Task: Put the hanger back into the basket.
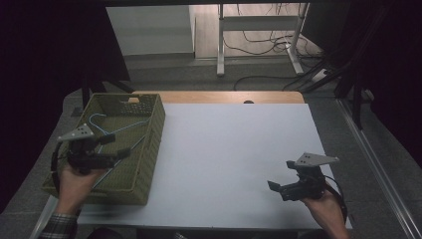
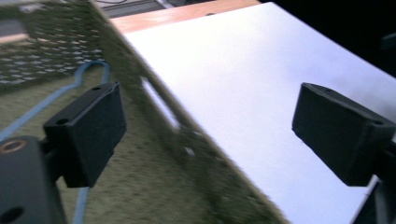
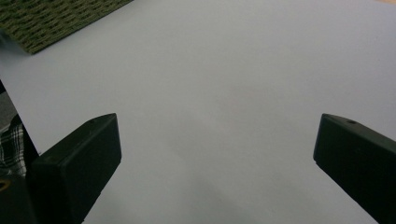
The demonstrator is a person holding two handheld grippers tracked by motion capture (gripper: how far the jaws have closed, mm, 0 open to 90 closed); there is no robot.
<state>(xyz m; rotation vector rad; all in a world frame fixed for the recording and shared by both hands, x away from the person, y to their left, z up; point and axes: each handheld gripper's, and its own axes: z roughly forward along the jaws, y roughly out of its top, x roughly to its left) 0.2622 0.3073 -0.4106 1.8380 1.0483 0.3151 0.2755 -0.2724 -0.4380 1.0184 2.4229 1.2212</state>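
Left hand-held gripper (image 1: 117, 153) hangs open over basket (image 1: 149, 164) holding blue hanger (image 1: 99, 122).

We can read no text, label, brand, number or sign anywhere; the woven basket (image 1: 149, 144) beside the left fingers is unmarked; the white tabletop (image 1: 234, 159) before the right fingers is blank.

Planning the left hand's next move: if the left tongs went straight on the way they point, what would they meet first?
Probably the basket's right wall, then the white table; depth is unclear. The left tongs stand open.
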